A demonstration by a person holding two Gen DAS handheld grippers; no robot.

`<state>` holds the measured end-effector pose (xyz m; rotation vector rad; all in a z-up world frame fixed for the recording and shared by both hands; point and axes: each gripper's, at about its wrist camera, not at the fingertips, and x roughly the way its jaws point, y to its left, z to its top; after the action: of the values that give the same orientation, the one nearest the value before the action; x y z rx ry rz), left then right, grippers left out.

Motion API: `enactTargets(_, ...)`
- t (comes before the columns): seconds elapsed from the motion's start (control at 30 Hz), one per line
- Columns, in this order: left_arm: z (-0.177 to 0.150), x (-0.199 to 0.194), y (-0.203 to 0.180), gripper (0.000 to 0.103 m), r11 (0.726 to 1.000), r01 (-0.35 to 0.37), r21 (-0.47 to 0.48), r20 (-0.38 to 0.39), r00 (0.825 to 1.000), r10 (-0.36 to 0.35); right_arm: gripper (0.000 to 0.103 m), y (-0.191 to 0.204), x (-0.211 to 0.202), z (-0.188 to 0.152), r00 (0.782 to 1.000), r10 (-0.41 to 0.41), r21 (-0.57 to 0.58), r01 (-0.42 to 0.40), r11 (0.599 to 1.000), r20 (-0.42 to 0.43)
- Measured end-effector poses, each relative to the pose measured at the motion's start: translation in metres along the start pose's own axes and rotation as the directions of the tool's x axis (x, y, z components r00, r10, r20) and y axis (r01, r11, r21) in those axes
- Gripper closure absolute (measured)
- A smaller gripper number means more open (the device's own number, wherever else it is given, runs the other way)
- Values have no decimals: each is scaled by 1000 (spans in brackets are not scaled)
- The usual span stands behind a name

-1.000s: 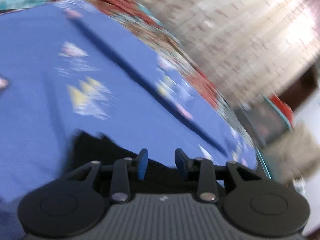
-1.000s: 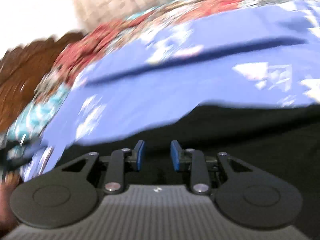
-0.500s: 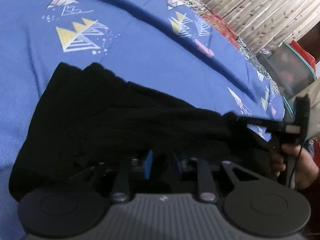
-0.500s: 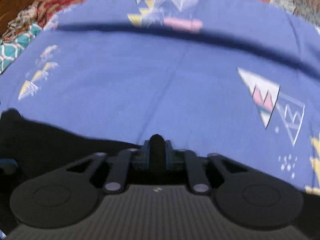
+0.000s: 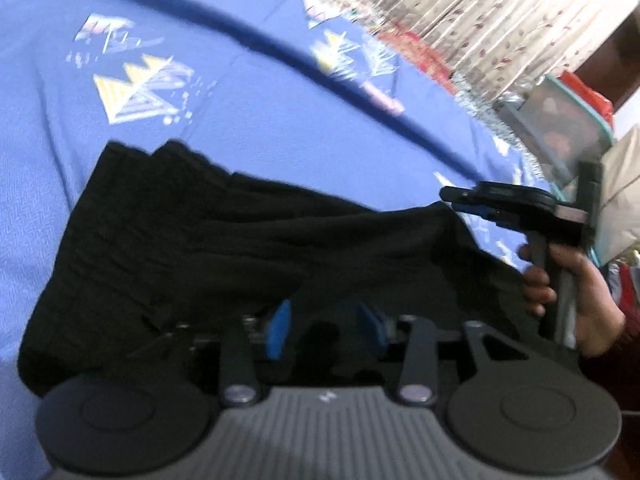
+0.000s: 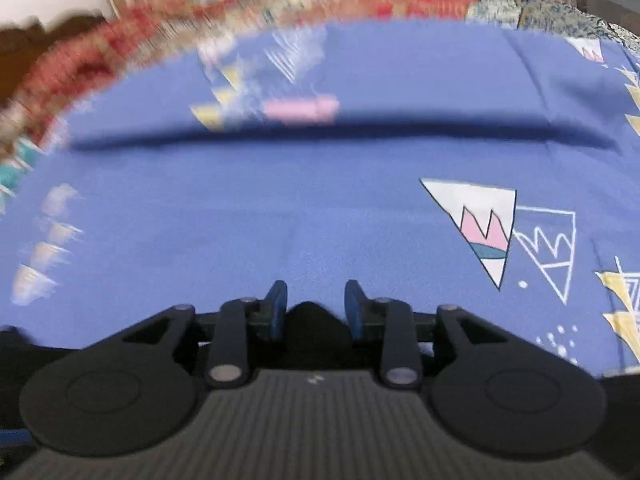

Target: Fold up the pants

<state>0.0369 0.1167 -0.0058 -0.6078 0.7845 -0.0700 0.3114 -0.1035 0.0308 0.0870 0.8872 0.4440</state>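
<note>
Lying bunched on woven blue sheet (image 5: 248, 128): soft, creased black pants (image 5: 224, 240).

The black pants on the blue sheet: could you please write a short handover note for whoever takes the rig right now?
Left gripper: jaws opening, a hump of the black pants between the pads, no longer pinched.
Right gripper: jaws opening over the pants' far edge, a small peak of black cloth between the pads, not pressed.
Pants: lying on the blue printed sheet in a broad folded stack, layered edges showing at the far left corner in the left wrist view.
Done: at least one fold is laid down.
Left: probably smooth the stack, then fold again if a smaller bundle is wanted.
</note>
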Motion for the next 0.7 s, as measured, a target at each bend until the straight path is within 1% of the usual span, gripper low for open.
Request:
enactTargets(0.07,-4,-7,-4,59,1000,10,2,14,1000,-10,68,4,-28,-12,993,114,18,-114,993,-11)
enactTargets(0.1,-5,-10,-4,59,1000,17,-7,14,1000,-17,68,9,-39,-22,984,174,15,-174,985,-33)
enactTargets(0.13,-6,-12,-3,59,1000,23,-15,15,1000,-23,68,16,-50,-34,971,231,1,-232,973,-65)
enactTargets(0.2,-9,-18,-4,59,1000,21,-14,22,1000,-20,69,36,-66,-62,942,310,-50,-318,947,-132)
enactTargets(0.23,-9,-20,-4,59,1000,12,-6,24,1000,-12,71,45,-74,-78,926,337,-76,-353,932,-170)
enactTargets(0.27,-11,-22,-4,59,1000,-7,0,25,1000,7,74,54,-78,-94,915,344,-106,-371,922,-212)
enactTargets(0.3,-13,-23,-3,59,999,-32,4,24,999,32,80,61,-79,-108,913,326,-140,-367,920,-247)
enactTargets(0.33,-14,-24,-2,59,998,-58,5,20,998,57,81,65,-79,-124,916,289,-163,-341,926,-278)
enactTargets(0.37,-16,-24,0,61,995,-97,6,15,995,97,82,62,-79,-137,924,261,-160,-313,936,-279)
enactTargets(0.4,-18,-25,2,63,994,-111,7,10,994,111,82,56,-88,-149,935,274,-139,-309,941,-226)
enactTargets(0.43,-20,-25,5,64,994,-112,2,5,994,112,82,49,-92,-155,937,284,-107,-310,945,-204)
enactTargets(0.53,-23,-28,4,63,992,-125,-5,4,992,125,84,31,-102,-158,940,302,21,-303,953,-160)
enactTargets(0.6,-22,-32,-4,60,991,-130,-4,8,991,130,83,30,-111,-162,942,307,63,-301,952,-138)
enactTargets(0.67,-22,-39,-15,59,996,-92,11,32,995,92,79,29,-124,-162,950,300,69,-294,953,-92)
enactTargets(0.7,-23,-43,-21,58,997,-75,27,43,996,74,79,28,-130,-161,954,292,65,-288,956,-64)
